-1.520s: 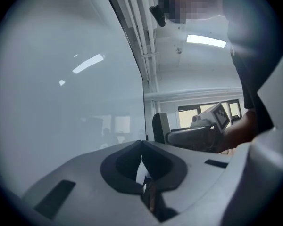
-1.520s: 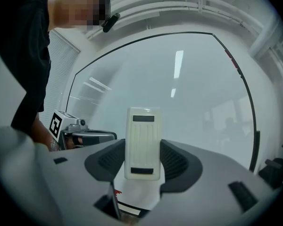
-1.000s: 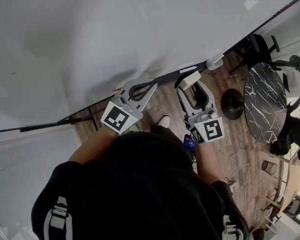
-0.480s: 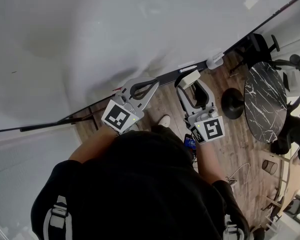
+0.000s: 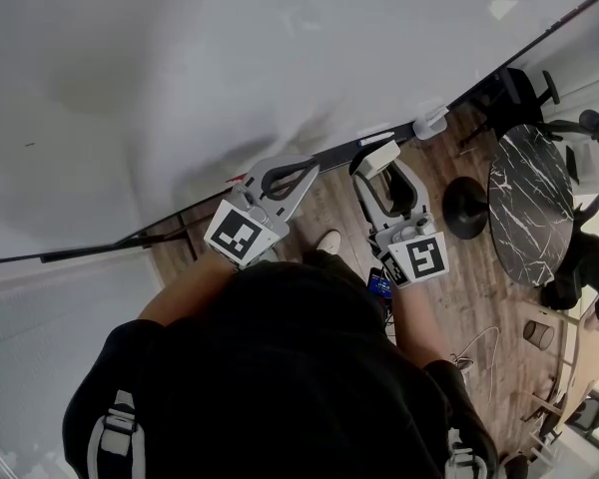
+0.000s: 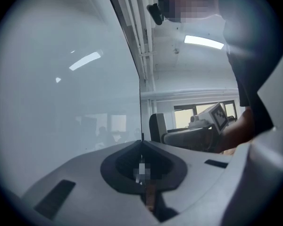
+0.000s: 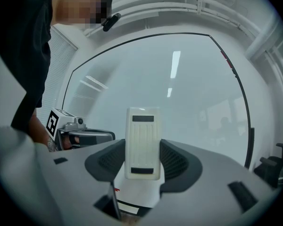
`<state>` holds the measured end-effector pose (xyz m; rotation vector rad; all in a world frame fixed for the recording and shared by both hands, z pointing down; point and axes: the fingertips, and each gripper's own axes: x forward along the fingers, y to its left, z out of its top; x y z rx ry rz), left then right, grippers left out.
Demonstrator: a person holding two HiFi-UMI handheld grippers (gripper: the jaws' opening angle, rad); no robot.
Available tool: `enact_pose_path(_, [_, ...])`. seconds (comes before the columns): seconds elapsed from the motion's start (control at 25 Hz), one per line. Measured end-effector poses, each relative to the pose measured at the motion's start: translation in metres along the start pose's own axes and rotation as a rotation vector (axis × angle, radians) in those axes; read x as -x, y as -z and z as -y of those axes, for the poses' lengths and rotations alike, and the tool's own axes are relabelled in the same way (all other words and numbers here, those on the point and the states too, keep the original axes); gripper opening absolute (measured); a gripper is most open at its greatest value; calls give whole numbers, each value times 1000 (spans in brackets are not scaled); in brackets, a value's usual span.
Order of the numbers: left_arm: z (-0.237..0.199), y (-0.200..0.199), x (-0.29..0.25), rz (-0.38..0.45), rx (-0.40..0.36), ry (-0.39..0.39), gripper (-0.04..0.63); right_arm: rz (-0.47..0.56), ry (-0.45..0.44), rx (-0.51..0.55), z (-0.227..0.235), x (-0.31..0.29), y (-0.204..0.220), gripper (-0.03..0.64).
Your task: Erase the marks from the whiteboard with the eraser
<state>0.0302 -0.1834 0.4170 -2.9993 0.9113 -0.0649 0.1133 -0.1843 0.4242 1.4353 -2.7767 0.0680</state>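
Eraser held ready at the board

The right gripper (image 7: 142, 160) clamps the cream ribbed plastic eraser (image 7: 142, 142) upright, facing the large glossy whiteboard (image 5: 230, 68), apparently ready for wiping. The left gripper (image 6: 141, 145) hangs beside it, jaws together and empty.

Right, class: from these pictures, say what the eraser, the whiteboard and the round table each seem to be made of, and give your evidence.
Eraser: cream moulded plastic, matte, judging by its ribbed back. Whiteboard: glossy white, perhaps glass or enamel, since it shows sharp bright reflections. Round table: black top with white veins, so marble or an imitation.
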Motion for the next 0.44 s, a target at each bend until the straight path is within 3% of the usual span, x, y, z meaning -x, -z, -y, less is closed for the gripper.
enact_pose_path(0.44, [2,1,1,-2,3,3,5,-20,5,2,0,1,5,229])
